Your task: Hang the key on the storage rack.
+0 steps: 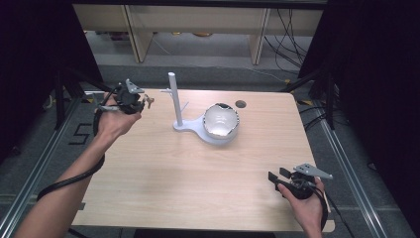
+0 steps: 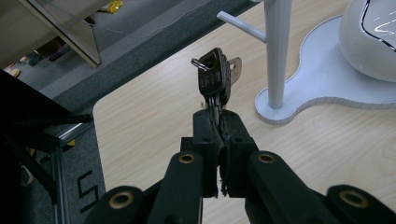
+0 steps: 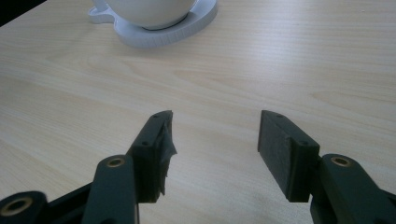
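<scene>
The wooden table (image 1: pixel 198 173) is seen whole from above and behind the person. The left gripper view is aimed close along its jaws at the white stand (image 2: pixel 327 79). The right one sits low over bare tabletop, stand base (image 3: pixel 154 32) caught far off.

Bright, even overhead light, glare on the white bowl (image 1: pixel 221 120), dark surroundings, slightly soft focus.

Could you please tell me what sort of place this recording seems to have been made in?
Probably a lab or workshop recording station: a wooden table framed by black curtains, loose cables on the grey floor behind, and a hand-held gripper in each hand.
</scene>
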A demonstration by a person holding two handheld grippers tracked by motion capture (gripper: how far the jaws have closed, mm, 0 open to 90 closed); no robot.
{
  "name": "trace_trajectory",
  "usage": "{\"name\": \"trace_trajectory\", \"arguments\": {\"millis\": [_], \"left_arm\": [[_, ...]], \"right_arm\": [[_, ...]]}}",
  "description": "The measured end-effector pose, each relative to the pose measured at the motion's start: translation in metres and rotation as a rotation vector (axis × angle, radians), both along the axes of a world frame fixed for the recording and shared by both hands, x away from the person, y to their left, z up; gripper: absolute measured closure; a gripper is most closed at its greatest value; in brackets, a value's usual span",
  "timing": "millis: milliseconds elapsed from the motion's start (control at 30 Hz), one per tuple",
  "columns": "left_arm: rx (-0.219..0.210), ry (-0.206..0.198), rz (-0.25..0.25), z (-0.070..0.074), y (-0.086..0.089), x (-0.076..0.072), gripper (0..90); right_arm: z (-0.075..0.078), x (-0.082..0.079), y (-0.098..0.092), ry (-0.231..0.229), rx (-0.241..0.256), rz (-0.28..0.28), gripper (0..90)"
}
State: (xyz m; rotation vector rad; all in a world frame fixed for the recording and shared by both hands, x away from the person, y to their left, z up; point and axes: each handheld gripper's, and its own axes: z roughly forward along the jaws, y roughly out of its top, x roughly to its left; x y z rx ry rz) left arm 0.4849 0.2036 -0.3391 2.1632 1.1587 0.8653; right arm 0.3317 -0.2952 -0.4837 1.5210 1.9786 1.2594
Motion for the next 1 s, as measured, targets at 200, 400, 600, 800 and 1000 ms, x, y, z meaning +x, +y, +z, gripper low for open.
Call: {"name": "trace_trajectory", "arguments": {"millis": [200, 400, 600, 800, 1000], "left_arm": [[0.005, -0.008, -0.007, 0.001, -0.007, 0.003, 85.7], [0.015, -0.012, -0.016, 0.003, -0.012, 0.006, 85.7], [0.014, -0.029, -0.016, 0.003, -0.02, 0.01, 85.7], [0.021, -0.033, -0.015, 0.005, -0.024, 0.012, 85.7], [0.028, -0.032, -0.018, 0.006, -0.024, 0.014, 85.6]], "right_arm": [[-0.001, 0.001, -0.001, -0.014, -0.009, 0.003, 45.8], [0.0, 0.0, -0.001, -0.008, -0.004, 0.008, 45.8], [0.0, 0.0, -0.002, -0.001, -0.006, 0.001, 45.8], [-0.001, 0.001, -0.004, -0.023, -0.033, 0.008, 45.8], [0.001, 0.001, -0.005, -0.012, -0.041, 0.016, 45.8]]}}
